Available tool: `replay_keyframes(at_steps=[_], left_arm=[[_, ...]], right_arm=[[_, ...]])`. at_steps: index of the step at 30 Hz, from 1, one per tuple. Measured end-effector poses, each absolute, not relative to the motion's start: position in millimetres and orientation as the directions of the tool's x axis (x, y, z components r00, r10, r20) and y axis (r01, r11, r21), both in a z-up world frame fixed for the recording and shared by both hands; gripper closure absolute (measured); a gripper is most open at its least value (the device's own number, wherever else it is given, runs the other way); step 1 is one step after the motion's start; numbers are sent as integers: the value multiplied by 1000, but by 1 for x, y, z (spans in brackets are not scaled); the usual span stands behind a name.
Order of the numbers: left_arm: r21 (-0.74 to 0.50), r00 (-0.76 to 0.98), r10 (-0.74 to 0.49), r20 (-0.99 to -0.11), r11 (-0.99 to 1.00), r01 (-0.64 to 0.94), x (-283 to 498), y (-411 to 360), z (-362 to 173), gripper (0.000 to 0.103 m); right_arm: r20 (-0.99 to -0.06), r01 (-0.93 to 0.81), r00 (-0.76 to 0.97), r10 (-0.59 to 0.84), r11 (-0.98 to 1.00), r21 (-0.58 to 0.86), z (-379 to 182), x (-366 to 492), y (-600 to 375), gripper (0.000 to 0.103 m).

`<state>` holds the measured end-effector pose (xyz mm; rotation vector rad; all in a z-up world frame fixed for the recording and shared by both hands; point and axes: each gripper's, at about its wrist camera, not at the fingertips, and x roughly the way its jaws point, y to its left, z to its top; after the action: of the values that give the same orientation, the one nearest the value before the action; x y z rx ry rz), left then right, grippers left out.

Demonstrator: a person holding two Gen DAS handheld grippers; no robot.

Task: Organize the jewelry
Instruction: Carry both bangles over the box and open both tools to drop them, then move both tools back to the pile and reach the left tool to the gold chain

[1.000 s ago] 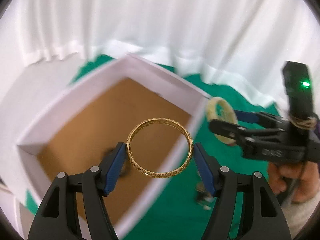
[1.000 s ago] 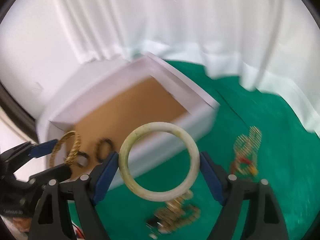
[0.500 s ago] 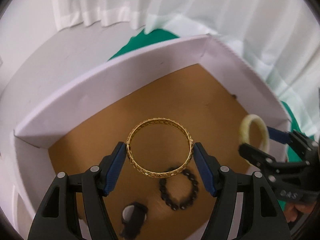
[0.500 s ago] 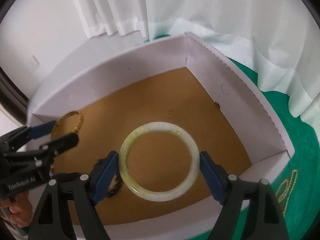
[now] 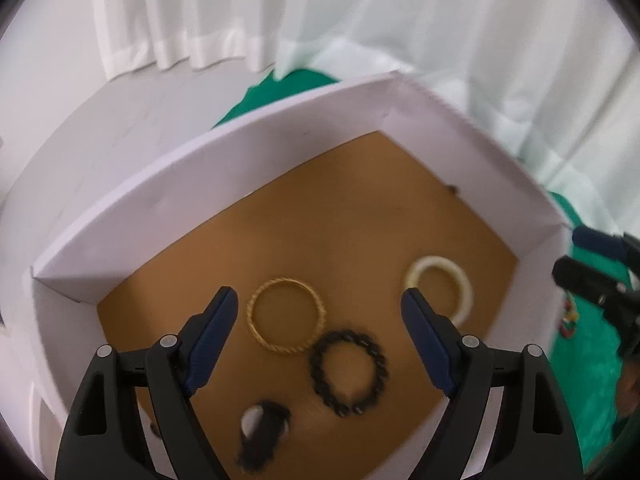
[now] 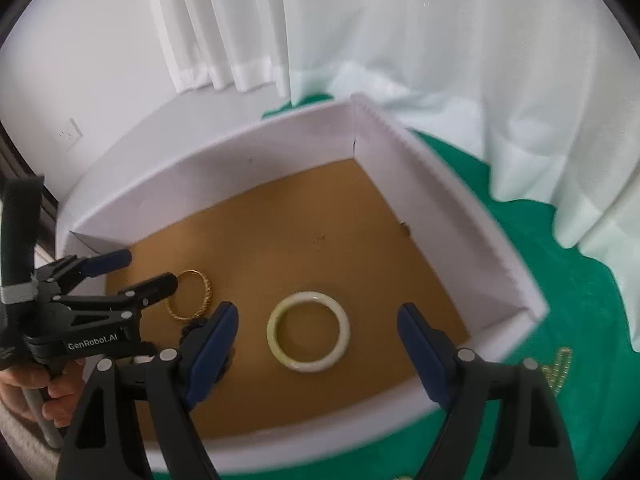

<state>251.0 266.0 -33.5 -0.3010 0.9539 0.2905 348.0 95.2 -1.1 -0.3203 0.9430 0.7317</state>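
Observation:
A white-walled box (image 5: 200, 184) with a brown floor holds the jewelry. A gold bangle (image 5: 286, 316) lies flat on that floor, below and between the fingers of my left gripper (image 5: 320, 320). Its jaws are opening and touch nothing. A pale jade bangle (image 6: 308, 326) lies on the floor under my right gripper (image 6: 316, 332), which is open and clear of it. The right wrist view shows the left gripper (image 6: 151, 268) above the gold bangle (image 6: 192, 296). The jade bangle (image 5: 438, 292) and right gripper (image 5: 570, 252) appear in the left wrist view.
A black bead bracelet (image 5: 349, 372) and a blurred dark item (image 5: 262, 432) also lie in the box (image 6: 224, 184). A gold chain (image 6: 558, 368) rests on the green cloth (image 6: 560, 280) right of the box. White curtains hang behind.
Both grippers moved over the box and sank toward its floor. The gold bangle left the left gripper and the jade bangle left the right one. Both bangles now lie on the floor.

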Motion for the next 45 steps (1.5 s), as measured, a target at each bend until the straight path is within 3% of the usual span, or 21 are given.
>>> replay_keyframes(at_steps=[9,14,18,27,39,45], left_arm=[[-150,639,-15,-769,976,-157,193,178,9,13],[-144,634,-98,-767,989,-21,174,113,2,13],[-95,613,-96,-784,995,34,169,76,-21,13],[-171,483,-159,-861,985,20,209,50,-74,13],[3,410,24,-912,999,-52,281,15,-129,21],[-18,419,43,-907,990,-140,265,37,-135,20]], right_arm=[[-790,-680,418,448,731,54,31,299,-10,19],[-805,-629,419,420,774,77,8,271,-67,19],[-826,-583,416,379,809,77,-22,260,-103,19],[-858,-440,372,355,881,174,-88,235,-171,19],[-811,-399,397,429,877,268,-87,212,-187,19],[-812,-421,416,410,878,228,-88,208,-183,19]])
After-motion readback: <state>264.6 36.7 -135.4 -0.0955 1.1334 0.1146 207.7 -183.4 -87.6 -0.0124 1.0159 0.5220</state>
